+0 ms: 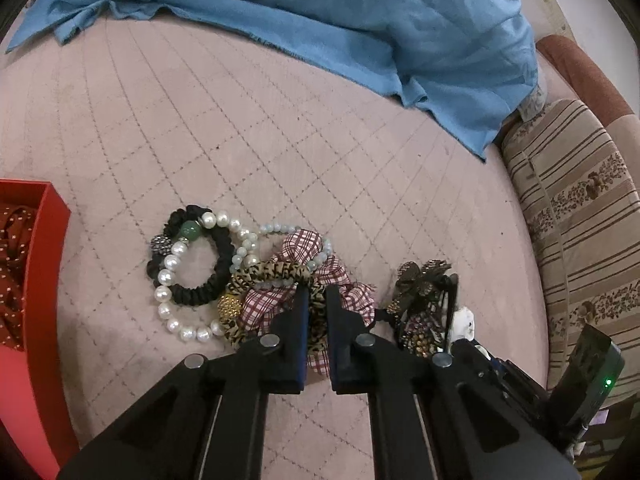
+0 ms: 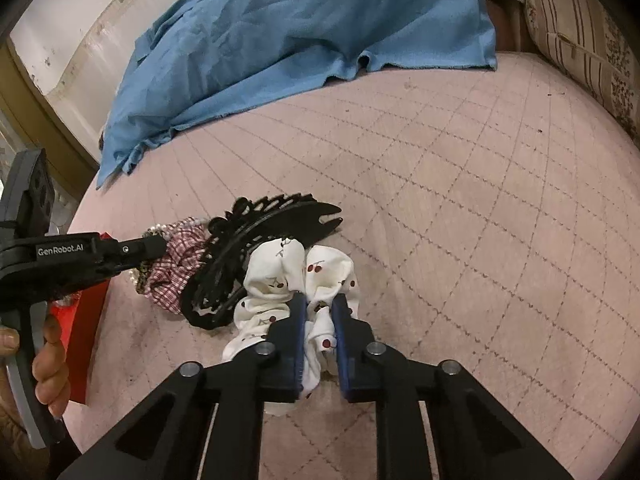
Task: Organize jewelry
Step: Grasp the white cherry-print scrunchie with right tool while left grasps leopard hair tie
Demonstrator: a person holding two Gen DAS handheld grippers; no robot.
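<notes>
Jewelry pile (image 1: 240,276) on quilt (image 1: 360,168), box (image 1: 36,264) to its left — my left gripper (image 1: 317,300) nips the leopard scrunchie (image 1: 280,272), right gripper (image 2: 320,308) the cherry scrunchie (image 2: 296,280), both jaws near-closed.

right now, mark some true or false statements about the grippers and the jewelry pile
1. The left gripper is closed on the leopard scrunchie. True.
2. The right gripper holds the black hair clip. False: it grips the cherry scrunchie; the clip lies beside it.
3. The pearl bracelet sits inside the red box. False: it lies on the pink quilt, right of the box.
4. A blue cloth lies beyond the pile. True.
</notes>
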